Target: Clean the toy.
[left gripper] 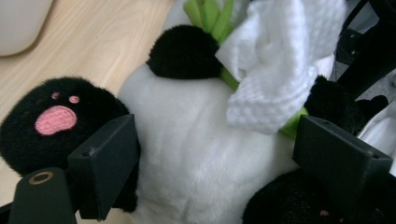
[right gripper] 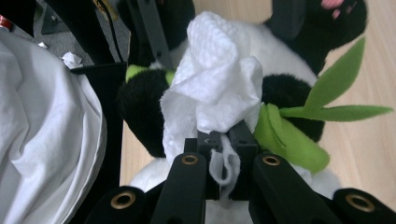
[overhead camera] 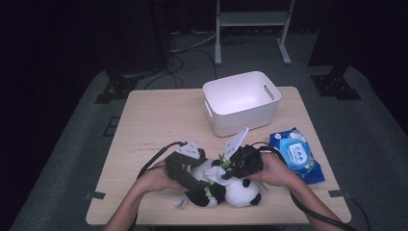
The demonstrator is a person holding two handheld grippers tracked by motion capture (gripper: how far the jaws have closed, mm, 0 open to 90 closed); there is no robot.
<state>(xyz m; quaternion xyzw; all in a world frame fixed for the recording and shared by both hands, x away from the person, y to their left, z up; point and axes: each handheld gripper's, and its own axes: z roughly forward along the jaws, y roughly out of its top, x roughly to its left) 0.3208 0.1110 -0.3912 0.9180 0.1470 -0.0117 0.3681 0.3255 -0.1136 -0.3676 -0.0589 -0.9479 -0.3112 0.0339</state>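
The right gripper (right gripper: pixel 223 154) pinches a wipe (right gripper: pixel 215 88) against the panda (overhead camera: pixel 231 187) lying crosswise on the table (overhead camera: pixel 154 120), its belly between the spread left gripper (left gripper: pixel 205 158).

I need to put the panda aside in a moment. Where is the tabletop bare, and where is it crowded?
Bare: the table's left half, beside the white bin, and the near left corner. Crowded: the near middle, where both grippers work on the plush panda, and the right edge, where the blue wipes pack lies.
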